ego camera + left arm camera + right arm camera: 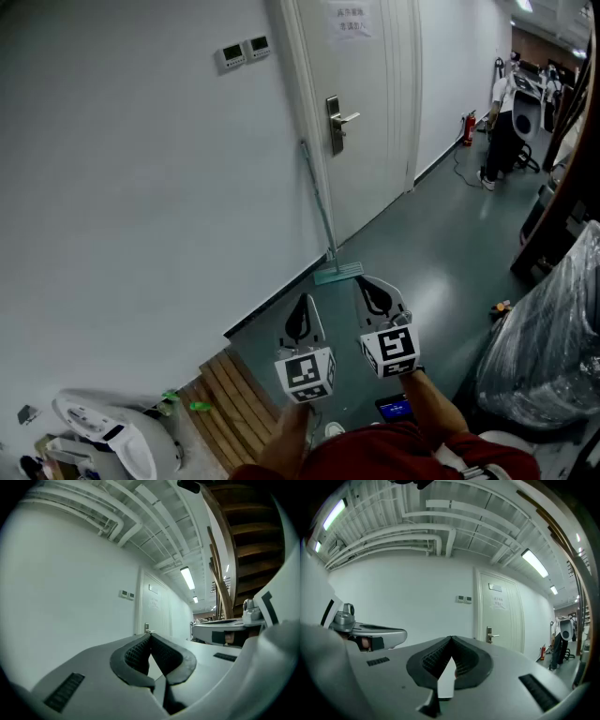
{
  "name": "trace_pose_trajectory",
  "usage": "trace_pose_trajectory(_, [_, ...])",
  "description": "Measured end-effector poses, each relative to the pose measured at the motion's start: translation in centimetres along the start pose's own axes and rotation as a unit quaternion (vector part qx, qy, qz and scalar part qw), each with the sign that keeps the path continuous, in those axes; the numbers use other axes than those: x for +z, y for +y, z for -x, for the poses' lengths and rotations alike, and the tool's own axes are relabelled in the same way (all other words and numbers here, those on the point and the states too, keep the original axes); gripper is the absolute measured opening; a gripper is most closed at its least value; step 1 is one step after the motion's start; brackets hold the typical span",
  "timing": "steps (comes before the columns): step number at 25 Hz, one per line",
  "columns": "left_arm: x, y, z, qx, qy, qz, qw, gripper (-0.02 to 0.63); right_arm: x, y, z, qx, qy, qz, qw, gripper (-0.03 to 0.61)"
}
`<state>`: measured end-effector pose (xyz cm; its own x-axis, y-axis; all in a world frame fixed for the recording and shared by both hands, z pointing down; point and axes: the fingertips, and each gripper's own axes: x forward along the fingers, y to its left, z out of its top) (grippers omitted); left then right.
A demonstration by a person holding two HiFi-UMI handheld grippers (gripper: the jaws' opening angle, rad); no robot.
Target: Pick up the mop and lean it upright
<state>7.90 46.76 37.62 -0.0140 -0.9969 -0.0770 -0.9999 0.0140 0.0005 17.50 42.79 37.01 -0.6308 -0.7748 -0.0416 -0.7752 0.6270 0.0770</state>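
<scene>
Red-sleeved forearms [394, 450] at the bottom of the head view hold both tools level and side by side over the grey floor [422, 244]. Left gripper [306, 305] and right gripper [367, 289] each have their jaws clenched together on nothing, ribbed pads meeting at the tips in both gripper views. To the left lie wooden slats [230, 403] and, at the corner, a white machine [103, 436]; to the right sits a bundle wrapped in clear plastic [548, 337]. Just ahead of the grippers and apart from both, the mop [322, 211] stands upright, its flat green head on the floor at the skirting and its thin handle leaning on the white wall beside the door frame. Behind it is the white door [361, 112] with a metal lever handle [339, 122] and a paper notice [349, 17]; two small wall panels [242, 52] hang to its left. Far down the corridor stand a red fire extinguisher [468, 128] and a person [504, 127].
</scene>
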Motion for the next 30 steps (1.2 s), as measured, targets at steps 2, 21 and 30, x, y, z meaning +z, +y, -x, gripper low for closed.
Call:
trace_pose_trajectory(2, [-0.2,0.9,-0.1,0.001,0.001,0.000,1.0000,0.012,0.0,0.8,-0.7,0.004,-0.002,0.002,1.000,0.017])
trace_pose_trajectory(21, [-0.8,9.4,0.0,-0.027,0.011,0.018,0.9994,0.012,-0.8,6.2,-5.1,-0.032,-0.007,-0.029,0.999,0.018])
trace_pose_trajectory(30, [-2.8,10.3,-4.7,-0.024,0.016,0.016,0.9995,0.012,-3.3,4.7,-9.5,-0.018,-0.003,-0.032,0.999,0.018])
